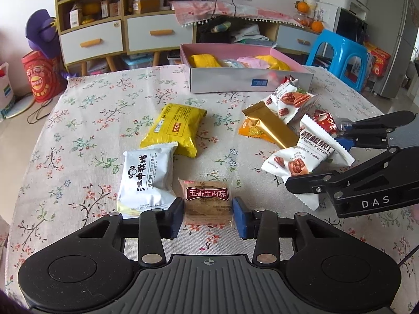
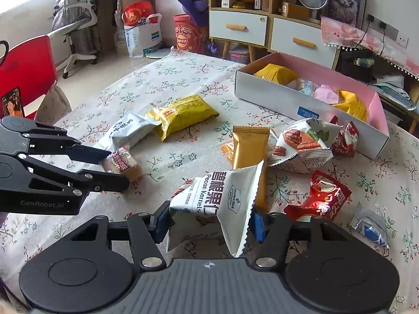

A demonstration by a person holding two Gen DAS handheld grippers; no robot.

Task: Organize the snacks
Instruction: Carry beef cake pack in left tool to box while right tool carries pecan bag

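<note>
My left gripper [image 1: 208,213] is closed around a small brown snack cake [image 1: 208,204] with a red label, which rests on the flowered tablecloth; it also shows in the right wrist view [image 2: 121,163]. My right gripper [image 2: 209,222] is shut on a white pecan kernel packet [image 2: 222,198] and holds it above the table; the packet also shows in the left wrist view [image 1: 306,157]. A white box with a pink inside [image 1: 235,81] at the table's far side holds several yellow and pale packets.
Loose on the cloth lie a white biscuit pack [image 1: 146,180], a yellow pack [image 1: 175,128], a gold bar wrapper [image 1: 267,128], a second pecan packet [image 2: 301,144], red sweets [image 2: 322,198] and a small blue-white sachet [image 2: 371,227]. A blue stool [image 1: 337,57] stands beyond the table.
</note>
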